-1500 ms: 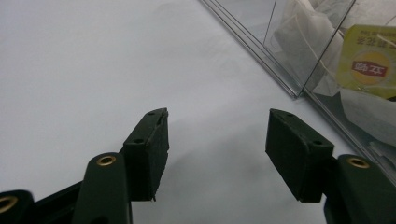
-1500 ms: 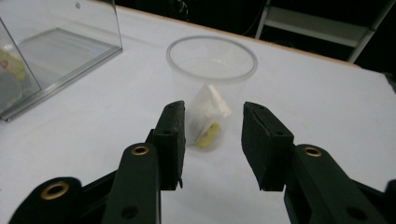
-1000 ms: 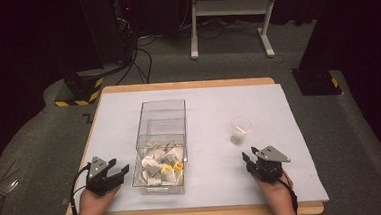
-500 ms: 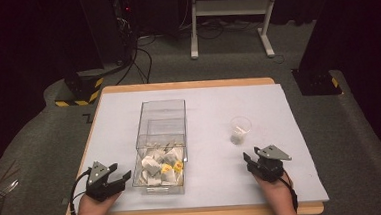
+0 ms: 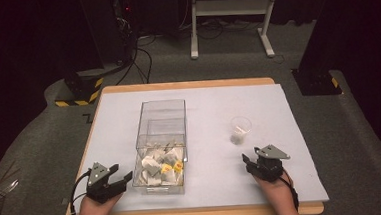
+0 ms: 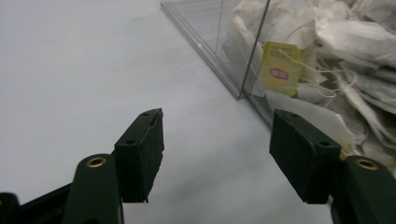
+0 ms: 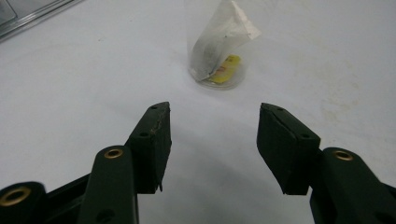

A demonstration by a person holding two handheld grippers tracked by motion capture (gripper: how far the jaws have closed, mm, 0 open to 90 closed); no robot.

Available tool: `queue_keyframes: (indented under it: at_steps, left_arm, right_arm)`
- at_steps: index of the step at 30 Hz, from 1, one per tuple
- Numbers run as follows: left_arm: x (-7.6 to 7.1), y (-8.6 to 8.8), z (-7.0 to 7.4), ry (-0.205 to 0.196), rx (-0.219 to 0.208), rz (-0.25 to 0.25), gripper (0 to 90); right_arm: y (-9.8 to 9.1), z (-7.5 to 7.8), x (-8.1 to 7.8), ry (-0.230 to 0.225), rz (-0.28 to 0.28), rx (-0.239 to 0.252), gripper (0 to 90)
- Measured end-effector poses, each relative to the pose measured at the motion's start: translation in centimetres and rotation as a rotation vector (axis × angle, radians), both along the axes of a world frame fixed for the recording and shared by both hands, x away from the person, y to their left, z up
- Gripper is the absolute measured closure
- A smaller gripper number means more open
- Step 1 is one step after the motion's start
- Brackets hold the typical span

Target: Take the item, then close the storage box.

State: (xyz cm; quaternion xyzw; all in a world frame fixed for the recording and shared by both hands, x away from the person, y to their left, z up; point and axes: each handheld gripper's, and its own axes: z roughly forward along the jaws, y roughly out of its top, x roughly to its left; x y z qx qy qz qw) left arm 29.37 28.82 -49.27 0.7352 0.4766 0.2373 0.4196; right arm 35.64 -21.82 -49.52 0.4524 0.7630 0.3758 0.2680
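A clear plastic box (image 5: 161, 144) stands mid-table, its near end heaped with tea bags (image 5: 160, 165) that have yellow tags (image 6: 280, 70). To its right stands a small clear cup (image 5: 240, 129) holding one tea bag (image 7: 219, 42). My left gripper (image 5: 122, 178) rests near the table's front left corner, just left of the box; its jaws have just been opening and stand open on nothing (image 6: 217, 140). My right gripper (image 5: 247, 160) lies at the front right, pointing at the cup; its jaws have just been opening too, with nothing between them (image 7: 212, 135).
A white sheet (image 5: 203, 106) covers the wooden table (image 5: 187, 85). Beyond the far edge are cables, a yellow-and-black striped base (image 5: 77, 89) and a white stand (image 5: 230, 15) on the dark floor. The box's far half holds no bags.
Both grippers' jaws have spread wider. The left gripper has drifted slightly toward the table's front edge. The right hand has stayed in place.
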Motion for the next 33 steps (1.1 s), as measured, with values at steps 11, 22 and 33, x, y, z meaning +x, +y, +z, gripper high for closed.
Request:
queue_keyframes:
  at_steps: [11, 22, 33]
  left_arm:
    - [-1.5, -0.4, 1.1, -0.024, 0.008, -0.021, 34.1]
    - [-2.5, -0.9, 1.0, -0.028, 0.014, -0.04, 34.1]
    - [-4.2, -0.5, 1.0, -0.037, 0.009, -0.043, 32.4]
  right_arm:
    - [0.2, -0.2, 0.1, 0.011, -0.008, -0.013, 45.1]
    - [-0.2, -0.4, 0.4, 0.03, -0.017, 0.007, 45.7]
    - [-0.1, -0.4, 0.3, 0.032, -0.016, 0.009, 45.8]
